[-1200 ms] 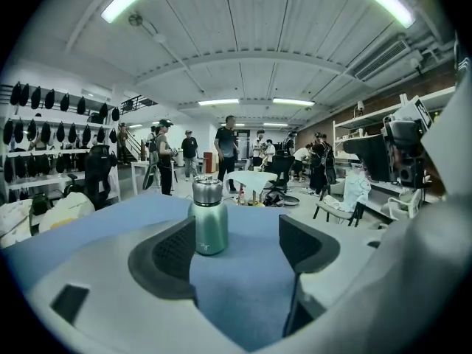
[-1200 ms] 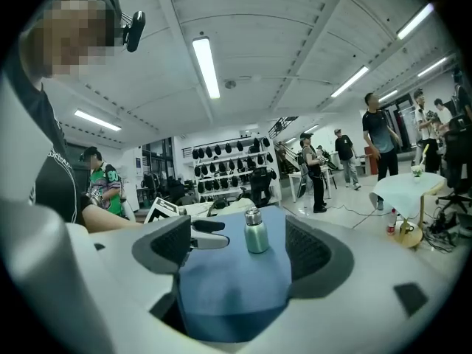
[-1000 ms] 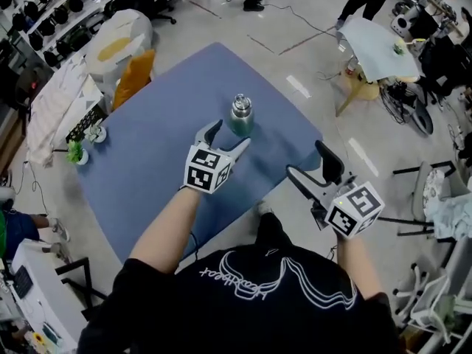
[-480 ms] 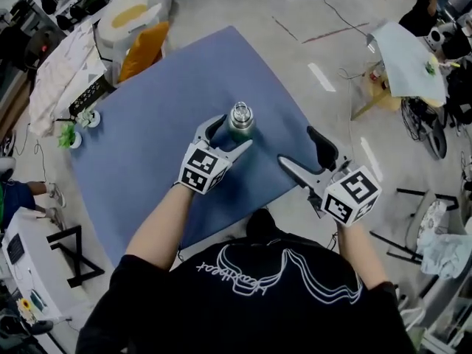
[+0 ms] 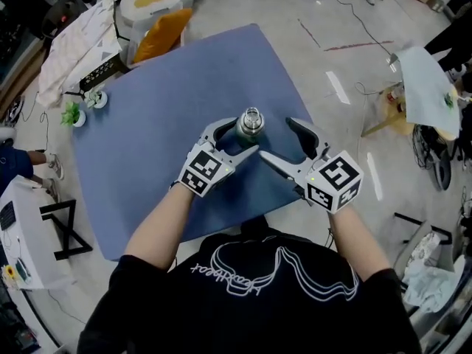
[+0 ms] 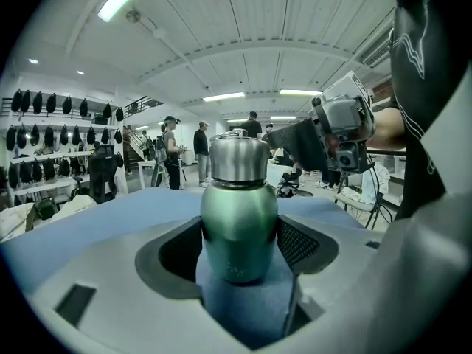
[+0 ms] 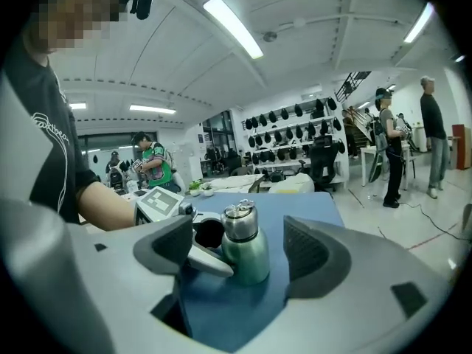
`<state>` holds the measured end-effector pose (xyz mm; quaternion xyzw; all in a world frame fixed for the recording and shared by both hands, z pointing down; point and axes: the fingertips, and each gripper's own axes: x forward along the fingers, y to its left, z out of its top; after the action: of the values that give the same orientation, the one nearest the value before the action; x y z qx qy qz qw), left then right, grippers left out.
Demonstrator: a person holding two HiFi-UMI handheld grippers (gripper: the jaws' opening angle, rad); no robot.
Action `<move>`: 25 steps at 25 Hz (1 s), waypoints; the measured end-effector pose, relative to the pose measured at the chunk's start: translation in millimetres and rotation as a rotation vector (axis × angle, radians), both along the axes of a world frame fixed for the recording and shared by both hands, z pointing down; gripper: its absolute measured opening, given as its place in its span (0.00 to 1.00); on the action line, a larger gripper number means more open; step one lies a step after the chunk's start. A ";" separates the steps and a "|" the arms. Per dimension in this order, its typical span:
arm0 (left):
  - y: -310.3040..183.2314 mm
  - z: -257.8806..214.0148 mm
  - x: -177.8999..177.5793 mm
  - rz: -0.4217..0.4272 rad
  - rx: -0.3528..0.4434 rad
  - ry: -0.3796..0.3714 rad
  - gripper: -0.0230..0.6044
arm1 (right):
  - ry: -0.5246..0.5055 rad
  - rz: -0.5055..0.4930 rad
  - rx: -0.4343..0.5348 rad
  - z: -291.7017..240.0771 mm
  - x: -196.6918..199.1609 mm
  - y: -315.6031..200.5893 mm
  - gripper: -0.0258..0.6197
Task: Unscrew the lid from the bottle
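A green metal bottle point(image 5: 251, 124) with a steel screw lid point(image 6: 237, 159) stands upright on the blue table point(image 5: 147, 161). My left gripper point(image 5: 245, 135) reaches it from the near left. Its jaws have just been closing, and its pads now lie against both sides of the green body point(image 6: 240, 220). My right gripper point(image 5: 276, 139) hangs open just right of the bottle, jaws wide and touching nothing. In the right gripper view the bottle point(image 7: 247, 260) stands ahead between the open jaws of my right gripper point(image 7: 243, 253), with one left finger point(image 7: 210, 260) beside it.
Two small potted plants point(image 5: 71, 113) sit at the table's far left edge. An orange cushion point(image 5: 164, 29) and white cloth lie beyond the table's far corner. A light table point(image 5: 428, 87) and cables stand on the floor to the right. People stand in the background.
My right gripper has swung in from the right and now sits close beside the bottle. My left gripper has closed in around the bottle's body.
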<state>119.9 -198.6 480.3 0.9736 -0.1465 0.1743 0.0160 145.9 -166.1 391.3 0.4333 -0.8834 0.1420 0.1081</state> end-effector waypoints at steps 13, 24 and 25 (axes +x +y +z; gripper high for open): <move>0.6 0.0 -0.8 -0.024 0.009 0.013 0.54 | 0.049 -0.196 0.018 23.7 -32.9 -38.1 0.59; -0.6 0.7 -2.6 -0.034 0.005 0.018 0.54 | 0.071 -0.273 0.067 28.9 -42.5 -44.2 0.45; -0.9 0.9 -3.3 -0.030 0.004 0.017 0.54 | 0.072 -0.286 0.070 29.0 -43.6 -44.4 0.44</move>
<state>116.6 -199.5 481.2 0.9727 -0.1614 0.1657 0.0181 102.3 -210.5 420.3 0.3116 -0.9360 0.0785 0.1438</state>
